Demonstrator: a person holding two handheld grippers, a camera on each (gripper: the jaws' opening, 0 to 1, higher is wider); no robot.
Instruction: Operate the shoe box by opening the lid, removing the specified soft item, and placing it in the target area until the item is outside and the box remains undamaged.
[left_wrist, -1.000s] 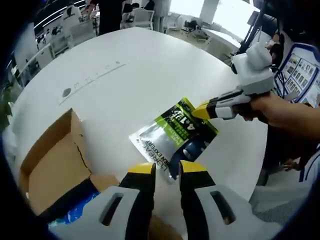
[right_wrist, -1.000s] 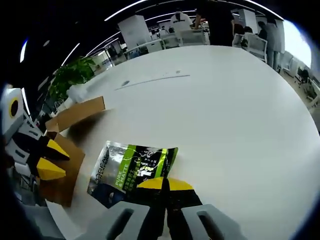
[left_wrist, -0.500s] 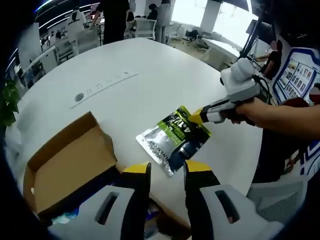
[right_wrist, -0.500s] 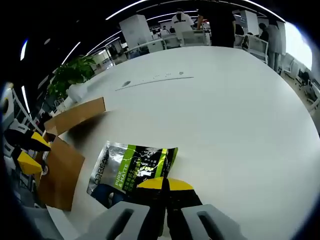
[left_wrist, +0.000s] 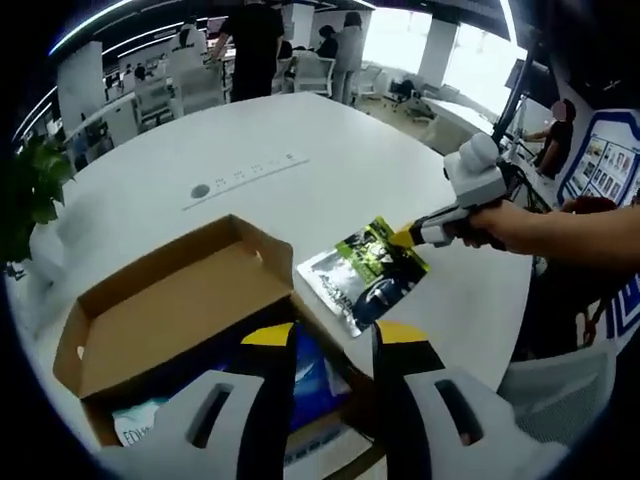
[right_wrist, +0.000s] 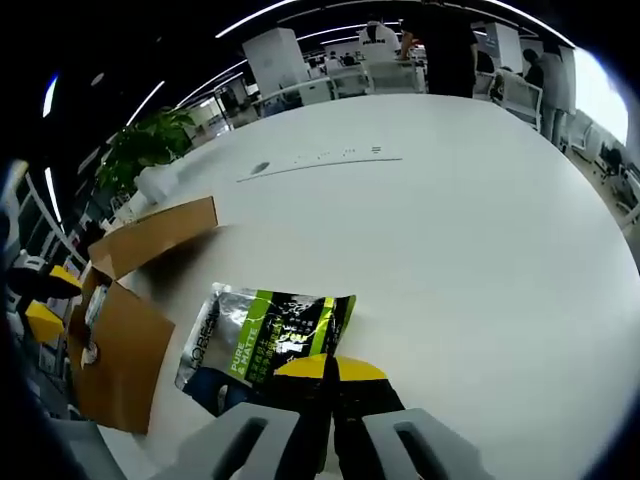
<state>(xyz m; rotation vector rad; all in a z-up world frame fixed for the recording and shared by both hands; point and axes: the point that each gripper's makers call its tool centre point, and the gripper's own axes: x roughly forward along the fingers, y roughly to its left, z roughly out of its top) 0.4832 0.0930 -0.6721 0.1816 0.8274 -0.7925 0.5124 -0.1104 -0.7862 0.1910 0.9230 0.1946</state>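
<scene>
Pouch (right_wrist: 265, 340) lies flat on the white worktop (right_wrist: 460, 240), beside the open box (left_wrist: 170, 320). Right tongs (right_wrist: 329, 368) pinch its edge tight. Left tongs (left_wrist: 330, 335) hang open above the box.

Your pouch (right_wrist: 268, 343) is silver with a lime-green panel, white lettering and a dark blue bottom, your shoe box (left_wrist: 175, 325) plain brown cardboard with blue stuff inside, your left gripper (left_wrist: 332, 345) grey with yellow tips, your right gripper (right_wrist: 327, 367) the same, table (right_wrist: 470, 250) plain white, plant (right_wrist: 145, 148) upper left green
</scene>
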